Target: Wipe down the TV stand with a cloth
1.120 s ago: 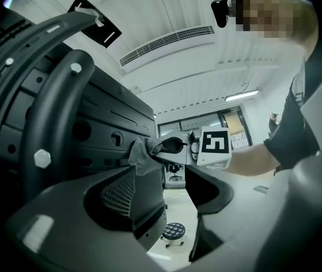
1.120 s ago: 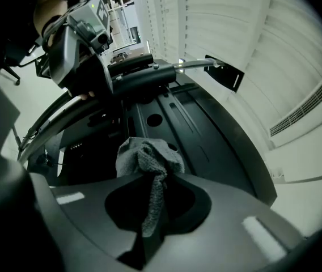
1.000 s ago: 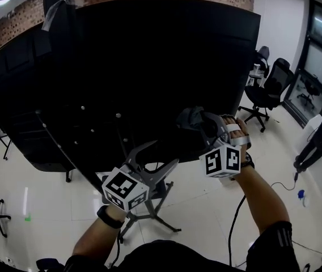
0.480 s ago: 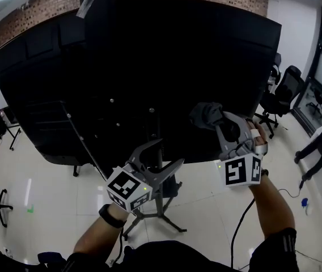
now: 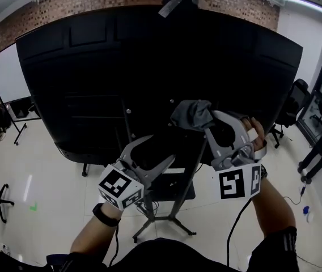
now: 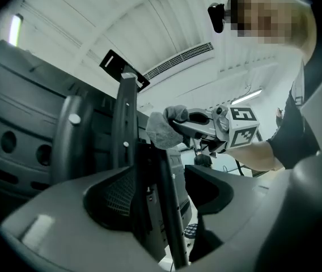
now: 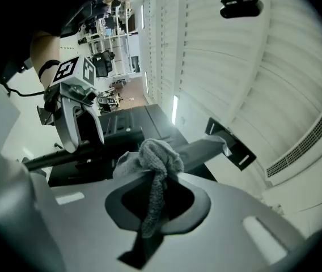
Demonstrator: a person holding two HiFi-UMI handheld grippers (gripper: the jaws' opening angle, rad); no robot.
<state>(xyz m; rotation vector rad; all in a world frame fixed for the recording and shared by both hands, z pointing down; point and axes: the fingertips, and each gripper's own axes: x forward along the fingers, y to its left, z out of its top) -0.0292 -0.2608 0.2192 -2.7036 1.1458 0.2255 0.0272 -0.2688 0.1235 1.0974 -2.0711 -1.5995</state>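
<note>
Right claw pinches a grey cloth against the TV; left claw gapes, stand post between. Brick wall, pale floor.

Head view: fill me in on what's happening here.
A person stands behind a big black TV on its TV stand, with a gripper in each hand. The right gripper is shut on a grey cloth, raised to the stand's upright. The left gripper is open, its jaws either side of a dark strut. Whether the cloth touches anything is unclear.
</note>
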